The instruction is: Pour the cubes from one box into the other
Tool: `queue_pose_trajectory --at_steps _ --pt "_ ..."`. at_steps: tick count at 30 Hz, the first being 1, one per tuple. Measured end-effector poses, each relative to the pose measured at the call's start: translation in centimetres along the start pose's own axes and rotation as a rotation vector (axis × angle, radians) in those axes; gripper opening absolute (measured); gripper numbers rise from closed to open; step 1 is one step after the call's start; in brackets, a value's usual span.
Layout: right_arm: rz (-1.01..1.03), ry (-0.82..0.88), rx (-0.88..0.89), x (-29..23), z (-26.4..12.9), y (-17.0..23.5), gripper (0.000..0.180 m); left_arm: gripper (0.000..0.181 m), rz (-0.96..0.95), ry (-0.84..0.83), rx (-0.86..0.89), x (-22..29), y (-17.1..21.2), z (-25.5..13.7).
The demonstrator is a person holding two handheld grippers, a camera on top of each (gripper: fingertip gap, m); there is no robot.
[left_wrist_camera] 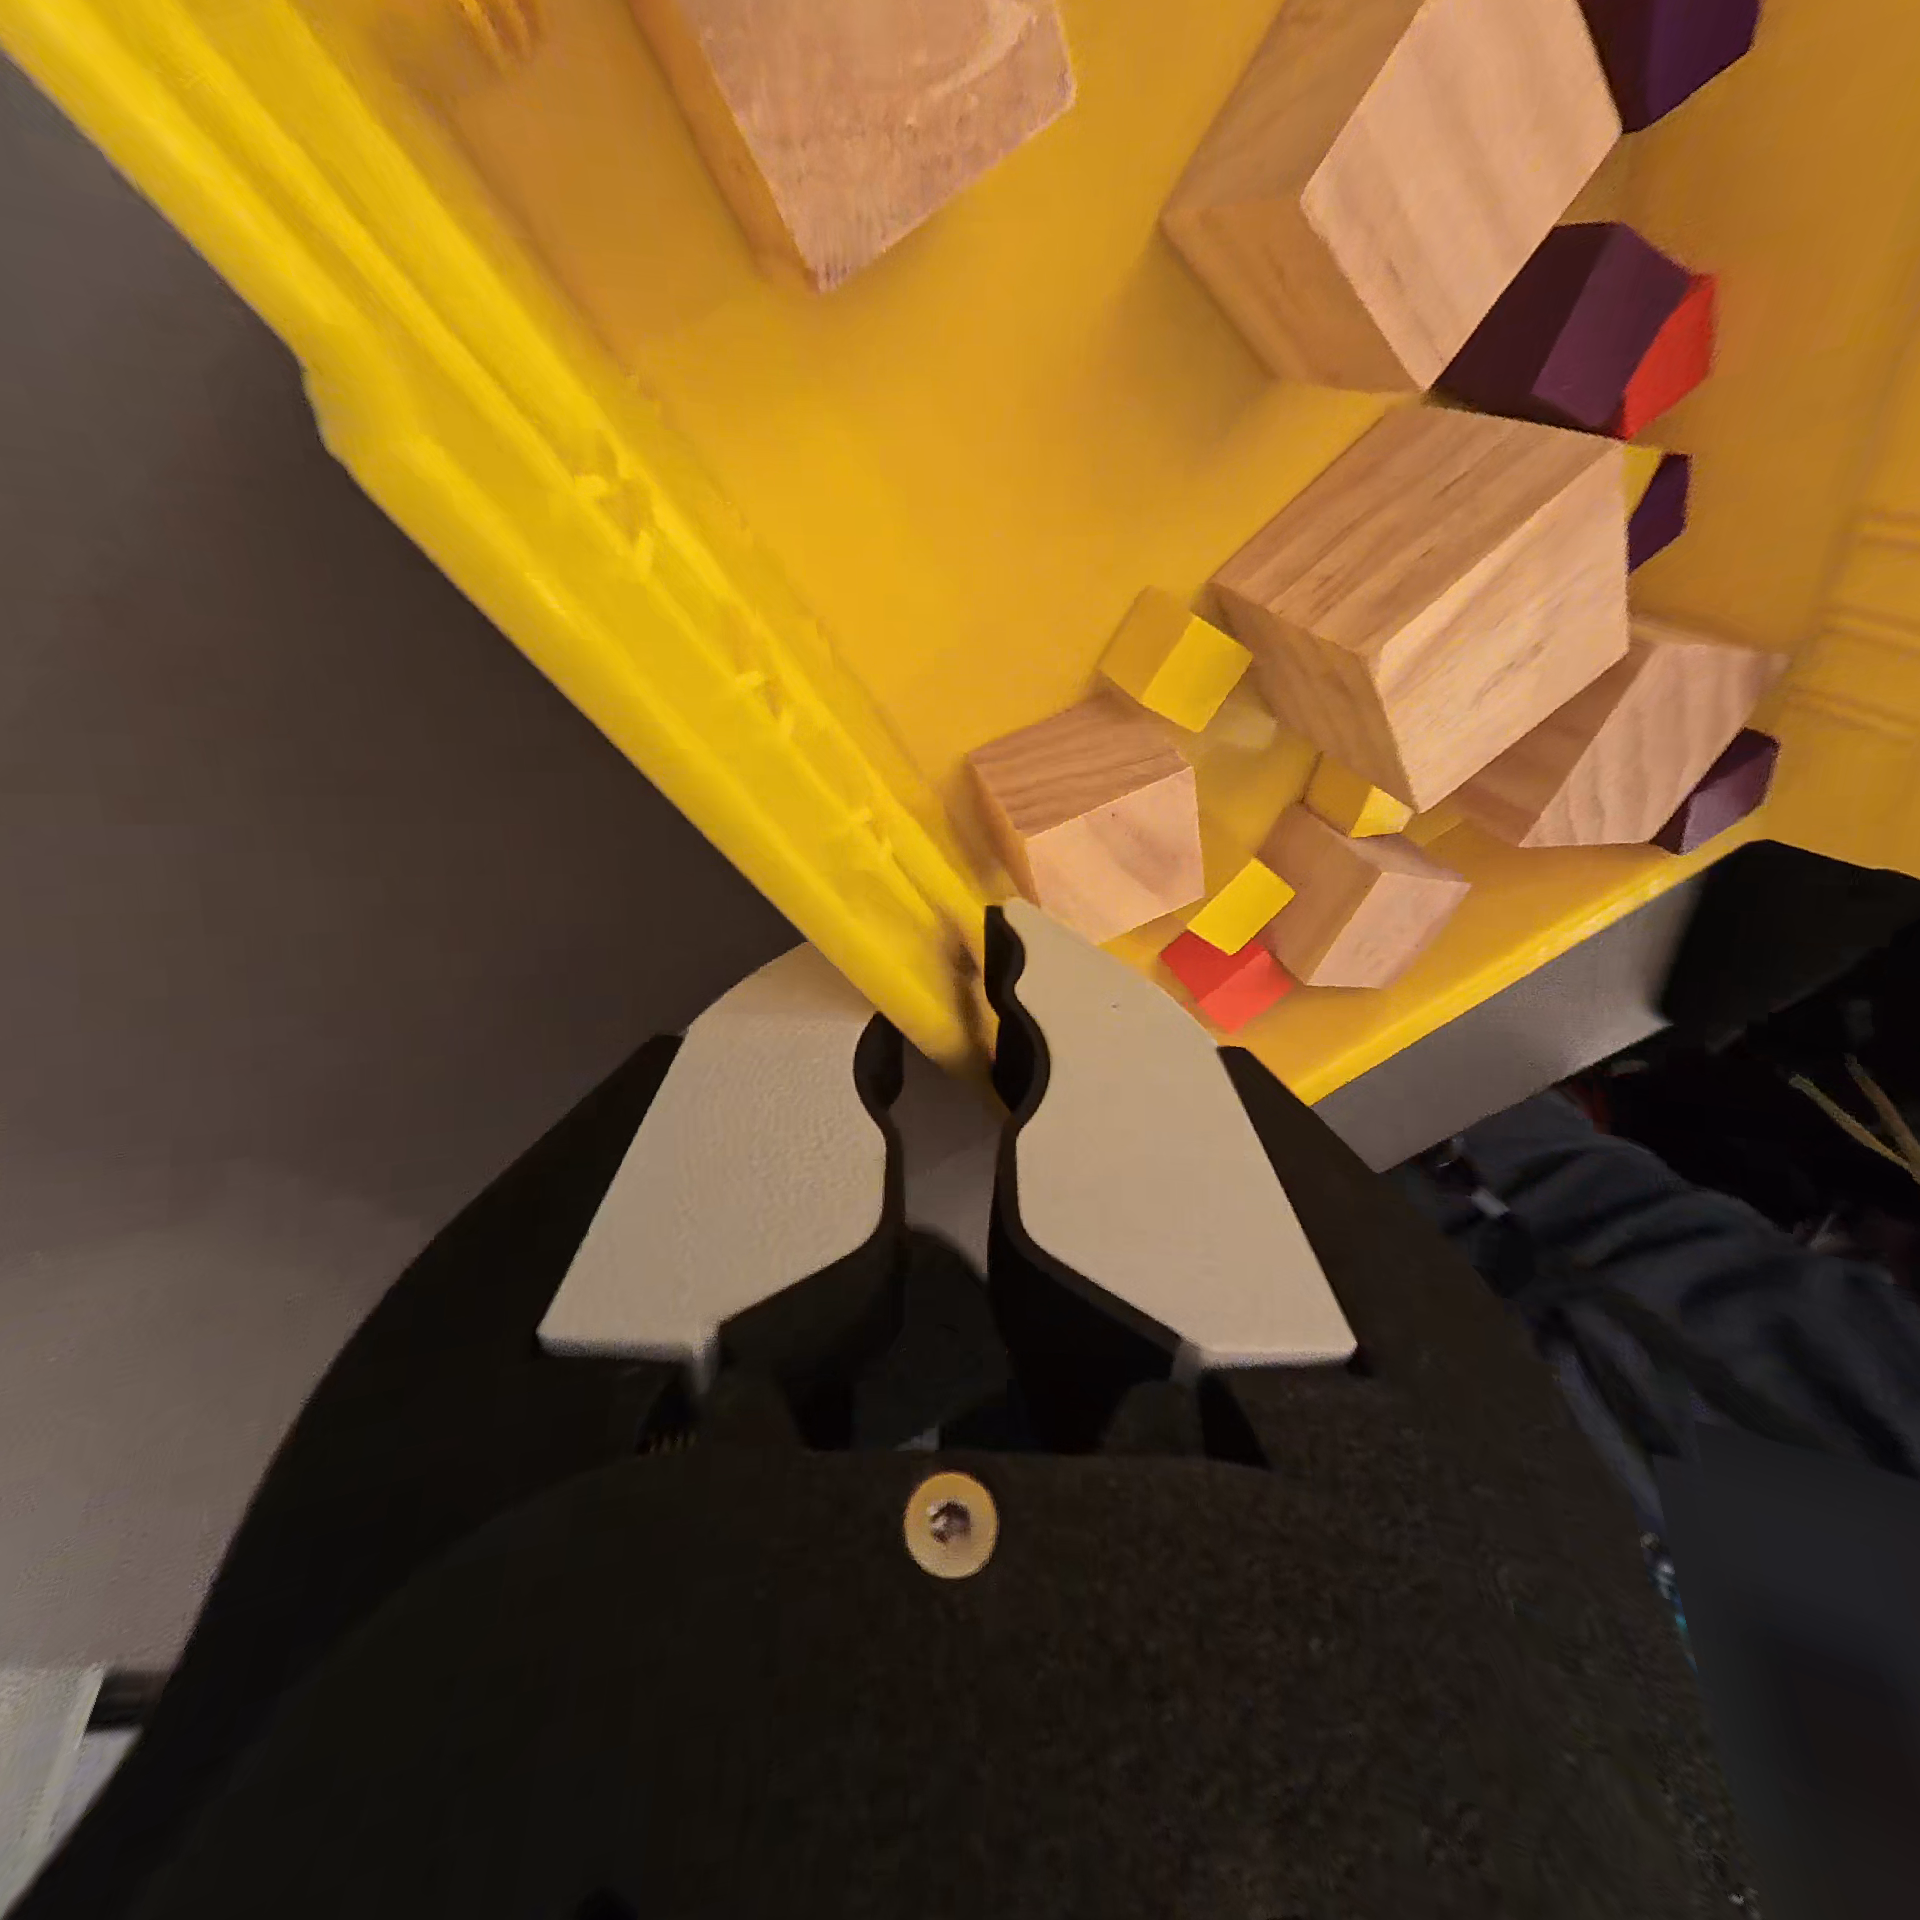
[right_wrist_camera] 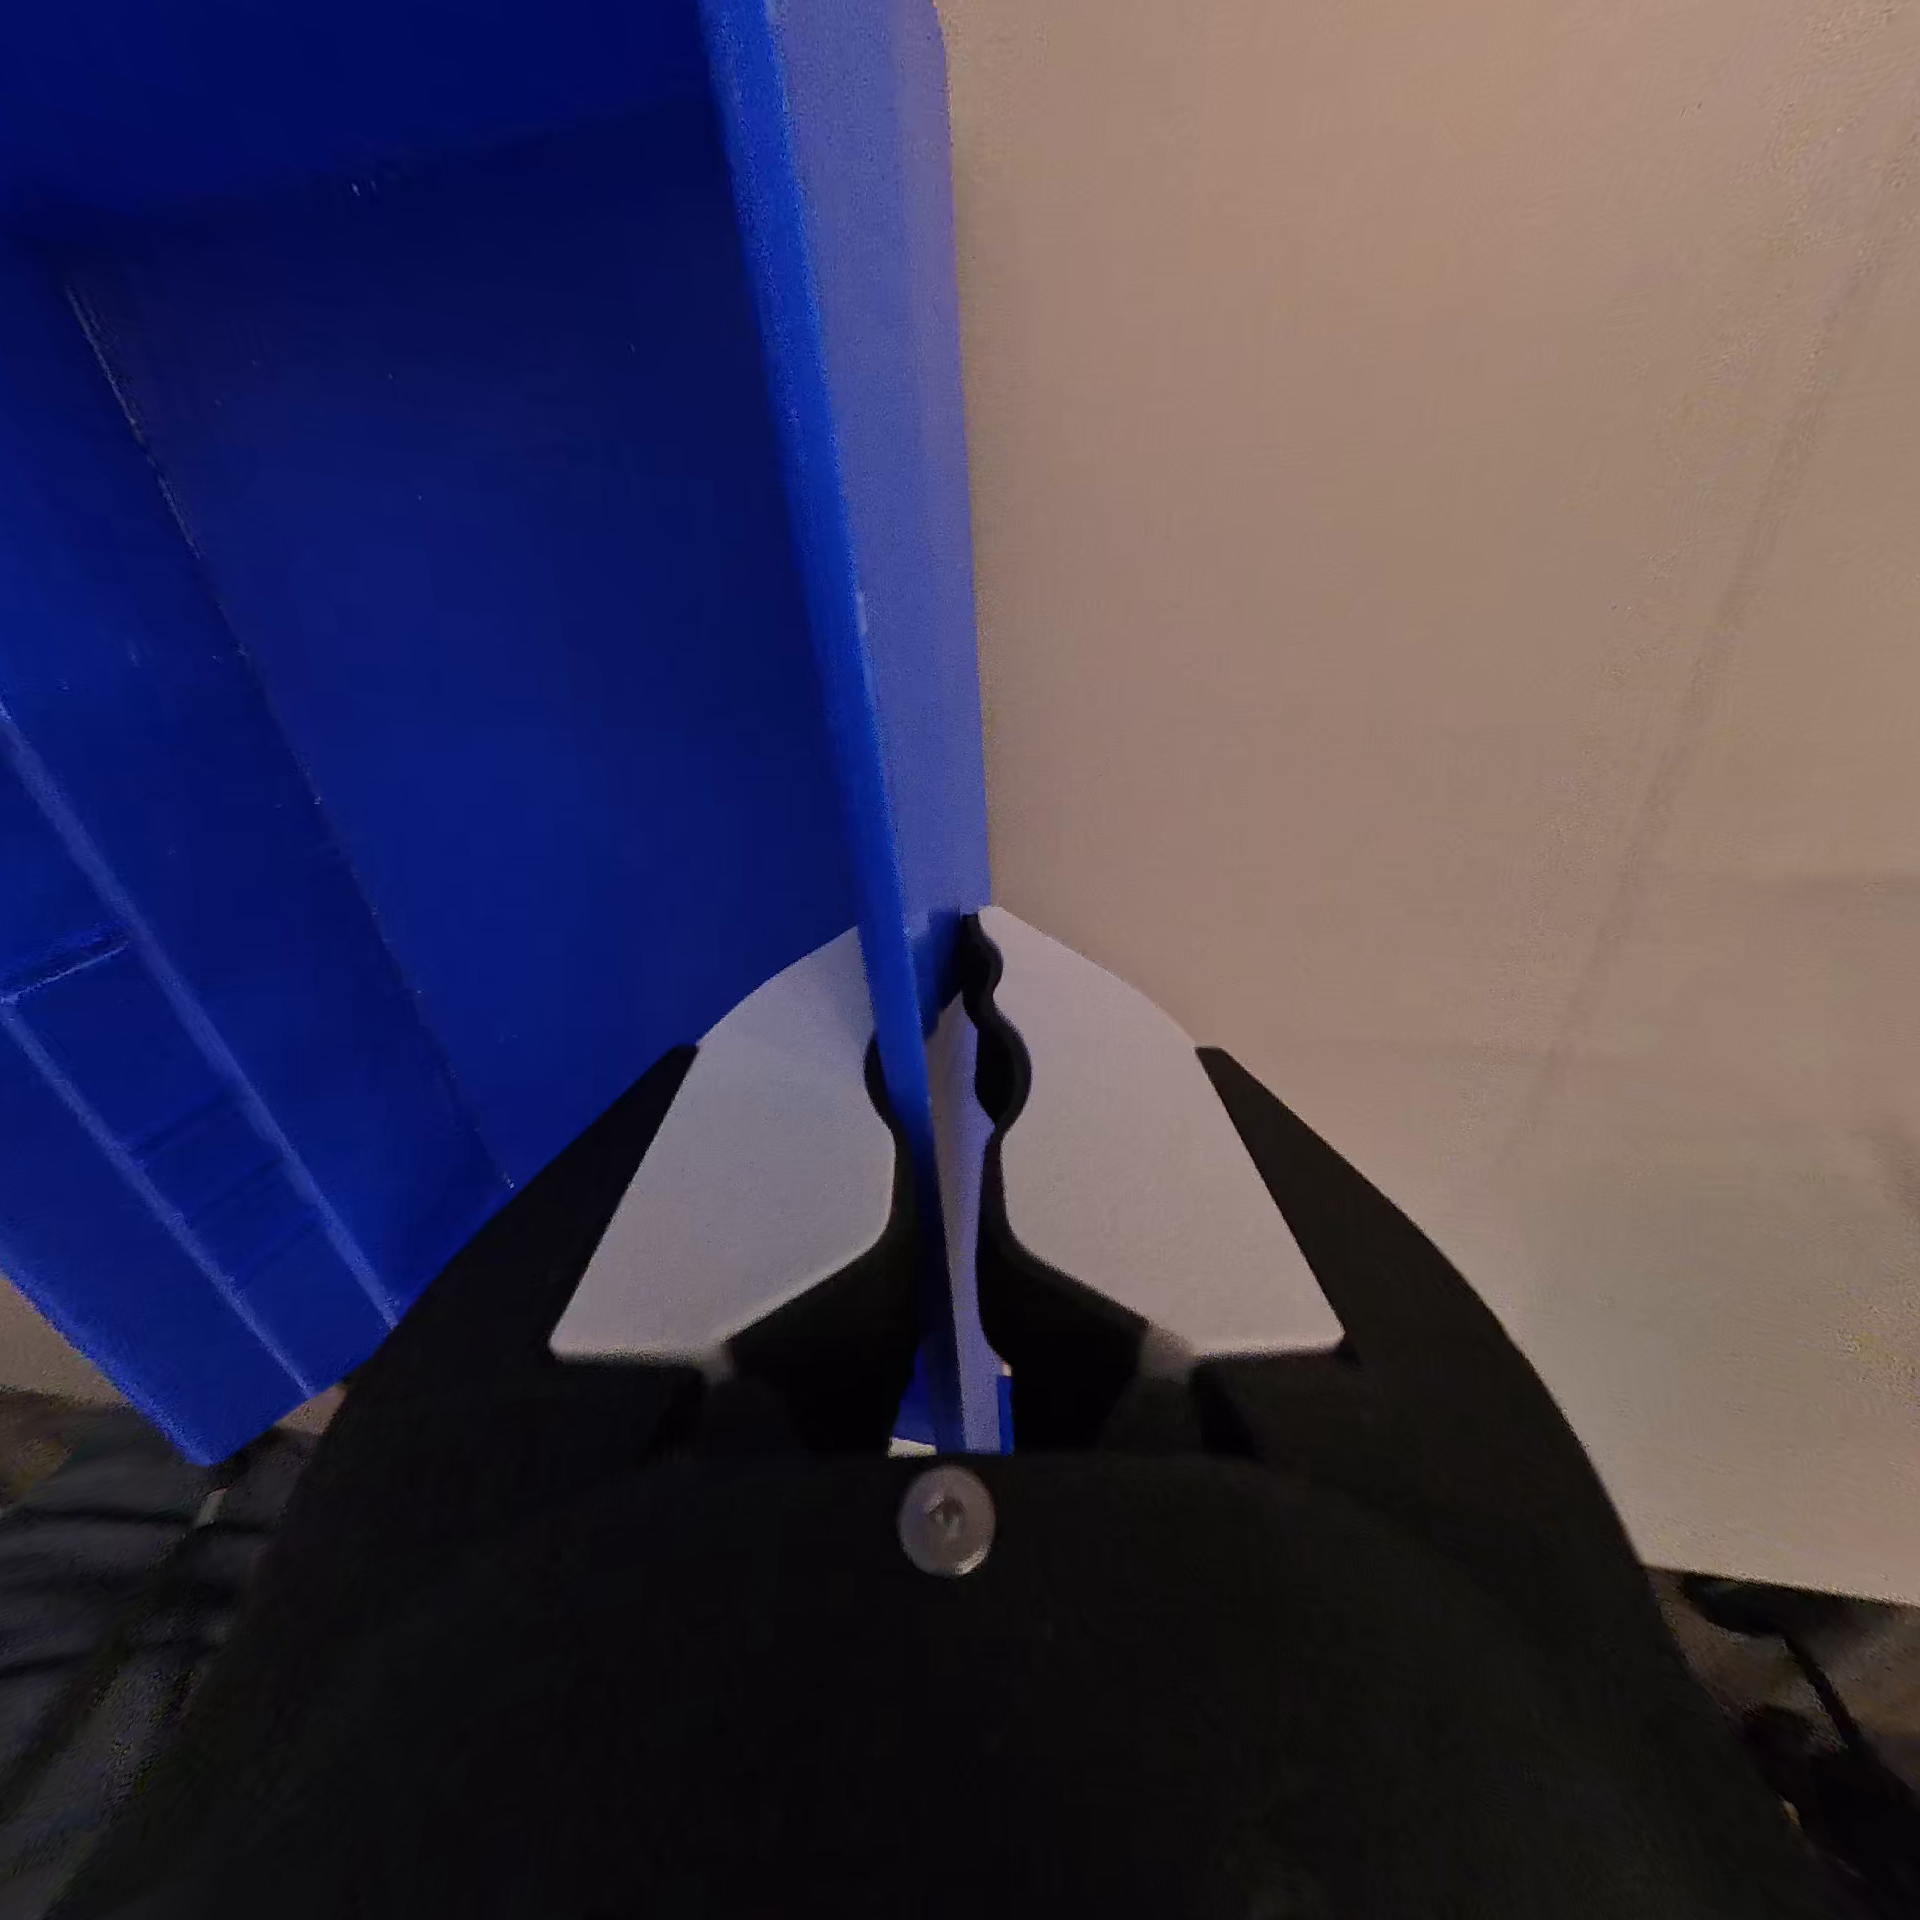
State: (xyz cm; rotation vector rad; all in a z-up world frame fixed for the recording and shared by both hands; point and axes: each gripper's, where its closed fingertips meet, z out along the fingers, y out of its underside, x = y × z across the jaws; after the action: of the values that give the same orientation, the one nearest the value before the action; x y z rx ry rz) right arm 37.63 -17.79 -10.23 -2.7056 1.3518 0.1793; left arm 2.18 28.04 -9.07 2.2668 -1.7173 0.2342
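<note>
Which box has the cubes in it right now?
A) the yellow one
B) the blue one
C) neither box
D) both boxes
A: wooden and coloured cubes lie in the yellow box, whose wall the left claw pinches, while the part of the blue box seen from the right claw shows no cubes.

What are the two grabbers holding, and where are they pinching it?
The left hand-held gripper pinches the yellow box by its side wall rim. The right hand-held gripper pinches the blue box by its wall edge.
</note>
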Motion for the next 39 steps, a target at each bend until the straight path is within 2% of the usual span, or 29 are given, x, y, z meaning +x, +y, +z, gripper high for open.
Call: queue_pose_trajectory --at_steps 8,12,16,20,22,24,25,27,30,33,35,39 --pt "-0.030 -0.085 -0.057 -10.6 3.3 0.3 0.005 0.009 -0.106 -0.134 0.069 -13.0 5.6 -3.4" --pt "-0.079 -0.088 -0.081 -13.5 3.7 0.7 0.005 0.008 -0.125 -0.195 0.105 -16.4 8.0 -4.0" --pt "-0.109 -0.085 -0.064 -13.9 3.2 0.6 0.008 0.006 -0.138 -0.189 0.162 -17.4 9.3 -3.9" --pt "-0.102 -0.082 0.146 -14.0 -1.1 -1.1 0.007 0.007 -0.138 -0.171 0.177 -17.5 10.0 -3.5" --pt "-0.144 0.040 0.272 -13.8 -4.5 -1.4 0.003 0.007 -0.139 -0.162 0.197 -17.5 9.9 -3.5" --pt "-0.221 0.155 0.473 -15.5 -9.1 -2.1 0.004 0.007 -0.138 -0.156 0.212 -17.5 9.9 -3.5" --pt "-0.283 0.151 0.598 -17.8 -11.3 -2.5 0.004 0.007 -0.137 -0.153 0.218 -17.5 9.9 -3.5" --pt "-0.471 -0.003 0.827 -25.1 -14.6 -2.6 0.012 0.008 -0.138 -0.146 0.224 -17.6 9.8 -3.3" --pt "-0.729 -0.300 0.954 -36.1 -15.2 -0.6 0.041 0.009 -0.143 -0.135 0.211 -17.7 9.9 -2.6" --pt "-0.769 -0.445 0.775 -44.1 -10.9 0.6 0.046 0.009 -0.149 -0.141 0.193 -17.9 9.8 -2.0" --pt "-0.734 -0.446 0.642 -48.2 -7.4 0.8 0.048 0.009 -0.142 -0.154 0.190 -18.0 9.8 -2.1" --pt "-0.655 -0.454 0.522 -55.1 -2.3 -0.3 0.057 0.008 -0.150 -0.138 0.201 -18.0 9.8 -2.1"
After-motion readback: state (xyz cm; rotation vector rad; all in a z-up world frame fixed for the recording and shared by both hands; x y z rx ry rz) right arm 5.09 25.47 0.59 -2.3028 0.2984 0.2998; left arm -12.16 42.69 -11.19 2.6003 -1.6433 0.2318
